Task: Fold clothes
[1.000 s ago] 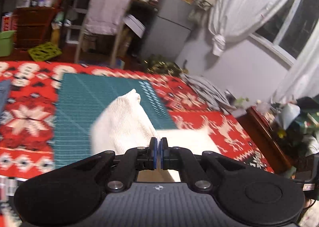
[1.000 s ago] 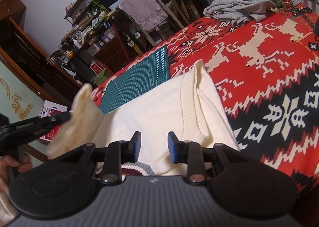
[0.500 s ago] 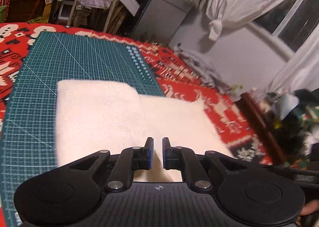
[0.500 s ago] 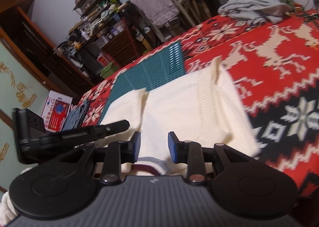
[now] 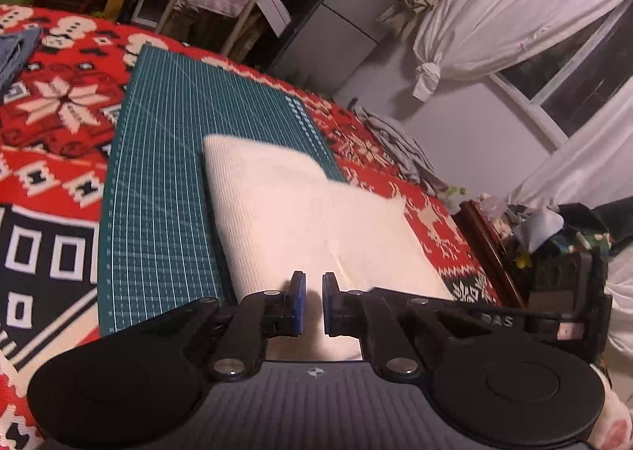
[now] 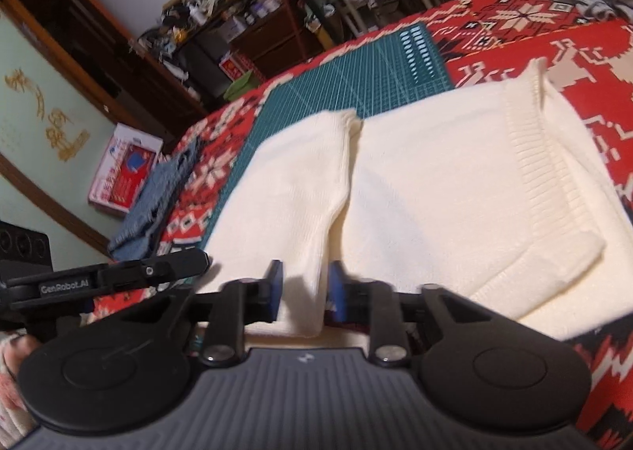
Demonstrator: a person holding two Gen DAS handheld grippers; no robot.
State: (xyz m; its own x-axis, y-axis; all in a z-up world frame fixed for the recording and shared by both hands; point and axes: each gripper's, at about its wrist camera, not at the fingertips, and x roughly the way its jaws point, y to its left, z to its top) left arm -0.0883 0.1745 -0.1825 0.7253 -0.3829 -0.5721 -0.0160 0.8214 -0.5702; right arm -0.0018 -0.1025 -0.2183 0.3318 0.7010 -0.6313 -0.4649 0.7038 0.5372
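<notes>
On the green mat [image 5: 158, 192], your sweater [image 6: 435, 188] lies partly folded.
Your left gripper [image 5: 312, 303] and right gripper [image 6: 302, 291] both hang slightly parted, holding nothing; snag the loose left flap [image 6: 292, 181] and that fold could pull apart.

left gripper [image 5: 313, 303] fingers [image 5: 297, 301] apart over cream sweater [image 5: 300, 220], seemingly folded.

White curtains [image 5: 510, 10] hang by a dark window [image 5: 573, 70]; cluttered wooden shelves [image 6: 221, 18] line the wall
</notes>
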